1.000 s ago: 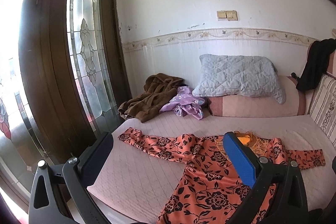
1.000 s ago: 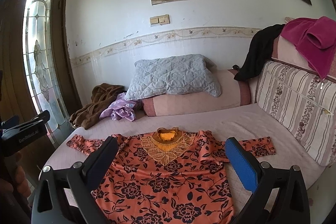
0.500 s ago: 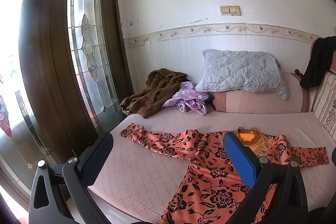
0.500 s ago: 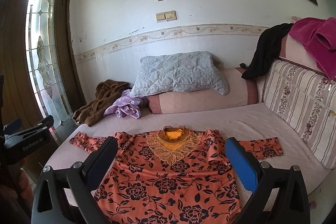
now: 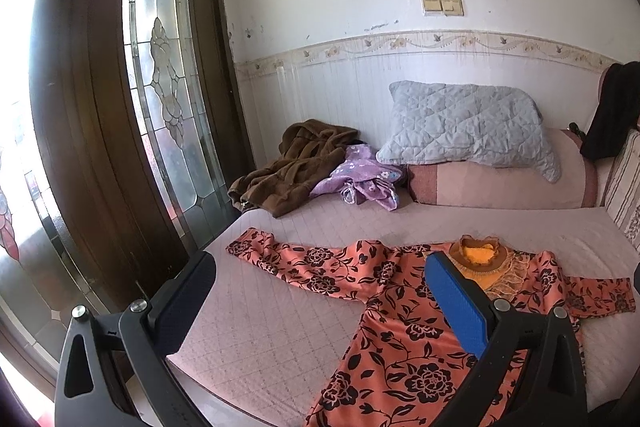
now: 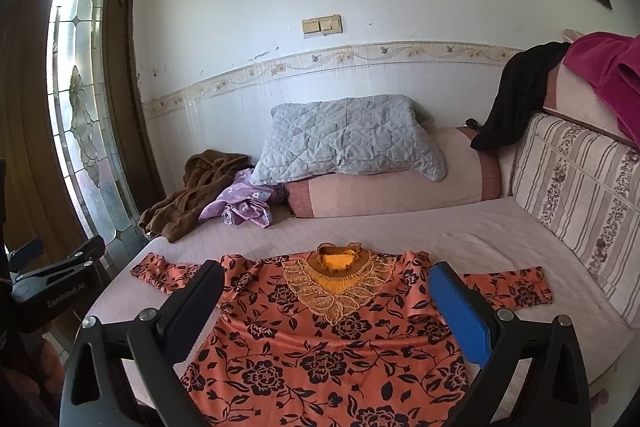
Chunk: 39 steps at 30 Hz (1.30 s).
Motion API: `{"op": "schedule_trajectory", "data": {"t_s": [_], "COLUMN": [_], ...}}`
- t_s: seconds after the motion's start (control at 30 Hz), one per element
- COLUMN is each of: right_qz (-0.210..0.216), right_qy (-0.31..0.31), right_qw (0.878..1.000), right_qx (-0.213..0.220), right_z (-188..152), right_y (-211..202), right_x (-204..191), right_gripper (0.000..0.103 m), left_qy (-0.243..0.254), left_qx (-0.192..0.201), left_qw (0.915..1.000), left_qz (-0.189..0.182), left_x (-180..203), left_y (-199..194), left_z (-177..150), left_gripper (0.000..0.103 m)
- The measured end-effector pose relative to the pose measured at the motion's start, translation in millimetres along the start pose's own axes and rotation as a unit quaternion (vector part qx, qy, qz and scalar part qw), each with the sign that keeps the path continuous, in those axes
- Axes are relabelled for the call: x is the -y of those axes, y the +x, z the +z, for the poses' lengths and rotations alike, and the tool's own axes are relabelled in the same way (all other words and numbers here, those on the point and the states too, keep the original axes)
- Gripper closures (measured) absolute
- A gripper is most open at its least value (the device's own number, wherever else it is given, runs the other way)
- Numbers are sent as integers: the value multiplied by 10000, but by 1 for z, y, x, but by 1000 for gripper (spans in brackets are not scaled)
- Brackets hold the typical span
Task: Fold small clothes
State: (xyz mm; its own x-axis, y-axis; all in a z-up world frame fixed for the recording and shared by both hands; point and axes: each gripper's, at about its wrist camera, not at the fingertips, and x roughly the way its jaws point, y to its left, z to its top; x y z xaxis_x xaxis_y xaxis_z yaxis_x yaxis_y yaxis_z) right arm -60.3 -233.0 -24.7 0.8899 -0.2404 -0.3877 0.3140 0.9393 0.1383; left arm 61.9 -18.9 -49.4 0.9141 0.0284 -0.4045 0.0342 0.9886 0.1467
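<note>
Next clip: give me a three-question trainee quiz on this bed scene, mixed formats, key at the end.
1. True or false: the left gripper grips a sleeve of the orange floral top.
2. Which lies against the brown robe? A) purple garment B) black garment C) magenta towel
3. Fill in: the grey quilted pillow rests on a pink ____.

Key: 1 false, both it and the right gripper are open and empty; 2 A; 3 bolster.

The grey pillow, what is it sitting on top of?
The grey pillow leans on a pink bolster against the wall. Whatever lies behind the pillow is covered.
</note>
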Motion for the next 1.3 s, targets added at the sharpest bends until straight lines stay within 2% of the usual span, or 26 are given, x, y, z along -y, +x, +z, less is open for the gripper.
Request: {"op": "schedule_trajectory", "data": {"t_s": [0.23,0.43,0.53,0.63,0.67,0.7,0.77,0.8,0.87,0.9,0.93,0.97,1.0,1.03,1.1,1.2,1.23,1.3], "right_qz": [13,-44,-33,81,92,170,175,28,-118,-140,-134,-147,-368,-759,-860,-1023,-1127,-1356], "right_qy": [55,313,552,1300,1674,2263,3178,3834,4743,5305,5694,5936,6035,5994,6012,5847,5817,5637], "right_qw": [9999,9987,9964,9867,9793,9647,9382,9141,8704,8376,8119,7946,7855,7843,7827,7948,7966,8074], "right_qx": [-124,-395,-636,-972,-1136,-1333,-1360,-1321,-1313,-1296,-1284,-1267,-1319,-1406,-1365,-1261,-1195,-1093], "right_z": [-1,-6,-12,-27,-35,-49,-73,-94,-124,-142,-155,-164,-169,-170,-168,-158,-155,-150], "right_y": [31,69,94,126,140,157,172,177,181,183,185,187,190,193,202,221,226,234], "right_x": [9,34,62,120,147,188,246,289,340,365,382,395,407,417,429,442,445,451], "right_gripper": [0,0,0,0,0,0,0,0,0,0,0,1,2,5,5,6,12,40], "left_qy": [93,245,293,377,430,484,569,575,663,682,612,499,392,356,370,193,155,69], "left_qx": [-157,-430,-895,-1589,-1862,-2090,-2609,-2758,-2871,-2998,-3214,-3331,-3402,-3441,-3465,-3428,-3379,-3288], "left_qw": [9998,9988,9953,9850,9792,9741,9614,9573,9546,9507,9436,9394,9367,9355,9345,9364,9382,9419], "left_qz": [58,33,-228,-553,-687,-720,-667,-649,-443,-407,-511,-640,-722,-719,-731,-730,-726,-684], "left_x": [18,47,69,96,107,114,128,131,134,134,134,133,133,134,136,134,133,130], "left_y": [28,68,110,171,196,215,254,271,285,290,297,301,305,309,313,312,311,310], "left_z": [-1,-9,-21,-48,-62,-73,-103,-119,-138,-144,-147,-148,-147,-148,-150,-152,-154,-158], "left_gripper": [0,0,0,0,0,0,0,0,0,0,0,0,0,0,0,0,0,0]}}
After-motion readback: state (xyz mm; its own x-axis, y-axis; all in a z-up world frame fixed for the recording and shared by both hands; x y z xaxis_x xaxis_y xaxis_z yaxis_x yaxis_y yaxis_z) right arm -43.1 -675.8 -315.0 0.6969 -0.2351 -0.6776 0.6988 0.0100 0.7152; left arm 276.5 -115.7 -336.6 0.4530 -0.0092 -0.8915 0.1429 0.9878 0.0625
